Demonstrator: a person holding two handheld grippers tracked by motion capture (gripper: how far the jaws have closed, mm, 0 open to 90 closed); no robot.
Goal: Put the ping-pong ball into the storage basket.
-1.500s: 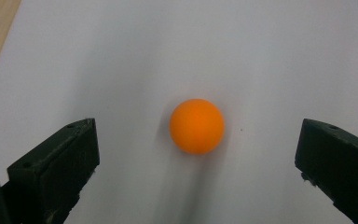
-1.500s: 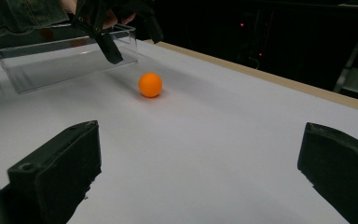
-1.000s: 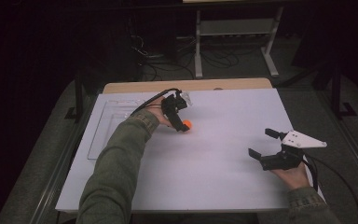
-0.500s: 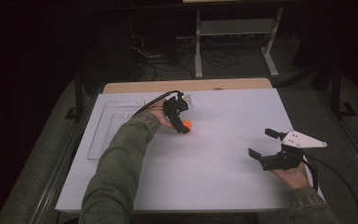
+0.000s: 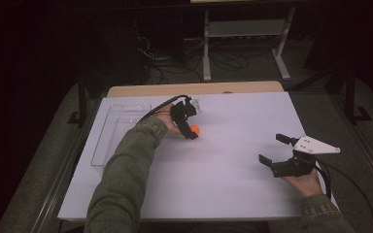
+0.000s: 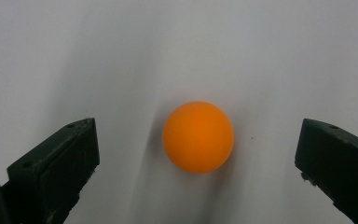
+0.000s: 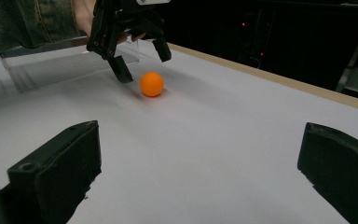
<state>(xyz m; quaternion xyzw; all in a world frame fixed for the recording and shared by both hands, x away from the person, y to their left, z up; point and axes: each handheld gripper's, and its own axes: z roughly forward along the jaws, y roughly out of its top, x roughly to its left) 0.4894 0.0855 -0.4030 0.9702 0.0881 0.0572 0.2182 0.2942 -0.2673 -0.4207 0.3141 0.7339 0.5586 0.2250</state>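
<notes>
The small orange plastic ball lies on the white bench toward its far left part, just beside the clear plastic tray. The left gripper hangs over it, jaws wide on either side, not touching. The grasp looks lined up but not yet made; closing and lifting remain. The right gripper waits wide near the right edge, holding nothing.

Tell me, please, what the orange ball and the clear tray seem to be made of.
Orange ball: probably light plastic, matte; smooth, evenly coloured, with only a soft sheen. Clear tray: likely transparent hard plastic such as acrylic, glossy; the white table shows through it and its edges catch light.
</notes>
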